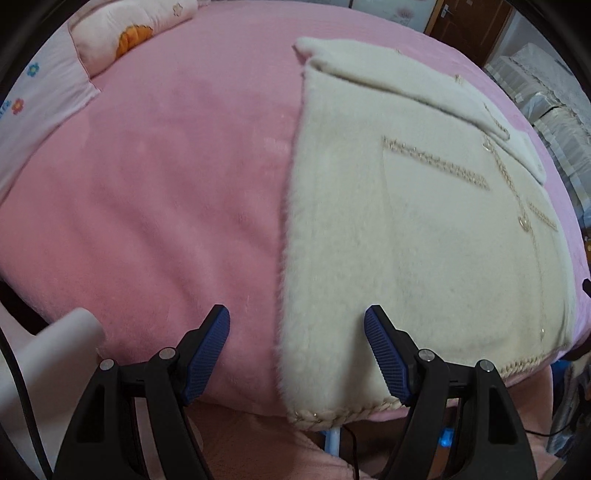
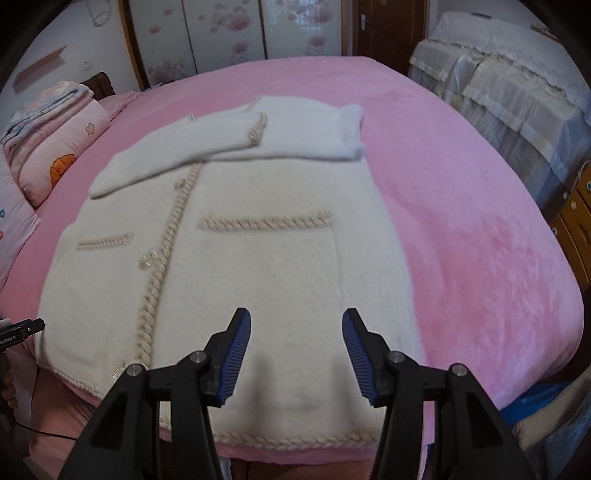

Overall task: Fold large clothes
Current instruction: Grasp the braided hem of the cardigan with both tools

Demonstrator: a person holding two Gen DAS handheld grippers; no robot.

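Note:
A cream fleece jacket (image 2: pixel 258 266) with braided trim lies flat on the pink bed (image 2: pixel 480 240), front up, hem toward me, both sleeves folded across the chest. It also shows in the left wrist view (image 1: pixel 406 240). My left gripper (image 1: pixel 297 325) is open and empty, just above the jacket's left edge near the hem. My right gripper (image 2: pixel 296 328) is open and empty, above the lower right part of the jacket, near the hem.
Pink floral pillows (image 2: pixel 48 147) lie at the bed's left head end. A lace-covered cabinet (image 2: pixel 498 85) stands at the far right. A wooden drawer unit (image 2: pixel 576 218) is at the right edge. Wardrobe doors (image 2: pixel 229 33) are behind the bed.

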